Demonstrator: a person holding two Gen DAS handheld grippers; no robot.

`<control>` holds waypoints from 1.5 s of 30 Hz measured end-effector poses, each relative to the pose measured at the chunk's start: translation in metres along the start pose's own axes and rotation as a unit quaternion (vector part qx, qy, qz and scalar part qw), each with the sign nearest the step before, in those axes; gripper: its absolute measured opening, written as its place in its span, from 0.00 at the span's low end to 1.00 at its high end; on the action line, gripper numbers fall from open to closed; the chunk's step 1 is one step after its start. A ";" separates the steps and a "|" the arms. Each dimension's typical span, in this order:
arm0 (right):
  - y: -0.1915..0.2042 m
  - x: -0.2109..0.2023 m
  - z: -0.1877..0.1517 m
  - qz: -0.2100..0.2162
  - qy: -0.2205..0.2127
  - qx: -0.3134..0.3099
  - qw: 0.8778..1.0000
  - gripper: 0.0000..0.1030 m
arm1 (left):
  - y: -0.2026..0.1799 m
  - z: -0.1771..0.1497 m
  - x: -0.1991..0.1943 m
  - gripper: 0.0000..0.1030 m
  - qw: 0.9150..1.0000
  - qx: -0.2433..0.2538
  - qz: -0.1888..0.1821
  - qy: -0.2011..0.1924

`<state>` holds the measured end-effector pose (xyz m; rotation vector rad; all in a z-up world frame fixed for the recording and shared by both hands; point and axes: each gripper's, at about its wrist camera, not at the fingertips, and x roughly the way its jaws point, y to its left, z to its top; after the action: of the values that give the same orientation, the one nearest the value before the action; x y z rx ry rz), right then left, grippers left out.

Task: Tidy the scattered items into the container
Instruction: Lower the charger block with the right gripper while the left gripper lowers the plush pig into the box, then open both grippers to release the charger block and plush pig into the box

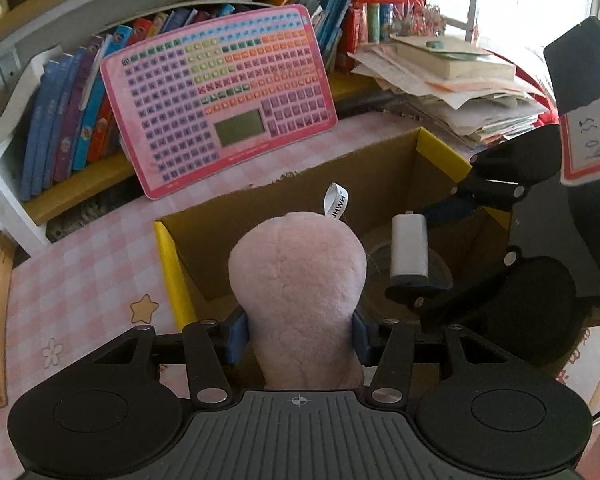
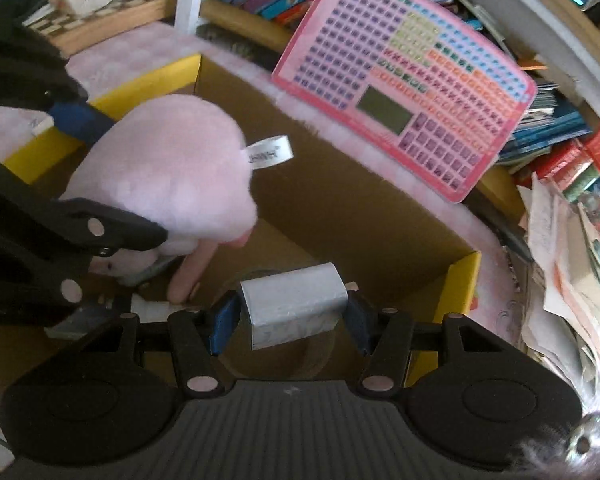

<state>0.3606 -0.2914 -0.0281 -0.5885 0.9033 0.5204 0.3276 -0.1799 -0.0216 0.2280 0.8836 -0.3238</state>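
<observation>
A pink plush toy [image 1: 296,280] with a white label is squeezed between the blue pads of my left gripper [image 1: 300,336], which is shut on it. It hangs over the open cardboard box [image 1: 260,216] with yellow-edged flaps. In the right wrist view the plush toy [image 2: 168,168] hangs low in the box [image 2: 360,208], its limb touching the floor. My right gripper [image 2: 292,322] is shut on a small white rectangular block [image 2: 296,304], held above the box interior. The left wrist view shows that block [image 1: 409,250] in the right gripper [image 1: 428,248], just right of the plush.
A pink key-grid learning board [image 1: 220,96] leans on the bookshelf behind the box. A messy stack of papers and books [image 1: 452,88] sits at the back right. A clear tape roll [image 2: 284,356] and small items lie on the box floor. A pink checked cloth [image 1: 80,272] covers the table.
</observation>
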 end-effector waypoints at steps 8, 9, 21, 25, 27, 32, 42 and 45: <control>0.004 0.005 -0.001 0.004 -0.008 -0.002 1.000 0.55 | -0.002 0.000 0.001 0.57 1.000 -0.007 0.014 -0.010; 0.004 0.003 0.000 0.004 -0.012 -0.001 1.000 0.56 | -0.002 0.000 -0.001 0.58 1.000 -0.008 0.017 -0.014; 0.013 -0.027 -0.006 -0.012 -0.059 -0.001 0.998 0.62 | -0.007 -0.009 -0.054 0.74 0.995 -0.026 0.045 -0.089; 0.019 -0.043 -0.011 -0.022 -0.079 0.015 0.997 0.61 | -0.009 -0.016 -0.074 0.75 0.992 -0.039 0.043 -0.108; 0.023 -0.053 -0.012 -0.025 -0.089 0.024 0.995 0.61 | -0.011 -0.020 -0.086 0.76 0.991 -0.042 0.041 -0.119; 0.033 -0.084 -0.021 -0.035 -0.118 0.056 0.991 0.60 | -0.010 -0.035 -0.115 0.80 0.987 -0.057 0.035 -0.145; 0.061 -0.148 -0.055 -0.074 -0.191 0.151 0.967 0.59 | 0.002 -0.073 -0.148 0.80 0.983 -0.098 0.004 -0.154; 0.072 -0.160 -0.065 -0.083 -0.191 0.174 0.962 0.59 | 0.003 -0.084 -0.156 0.81 0.984 -0.092 -0.002 -0.153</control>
<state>0.1950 -0.3100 0.0562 -0.2272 0.5513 0.2980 0.1759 -0.1212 0.0491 0.0026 0.6048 -0.2701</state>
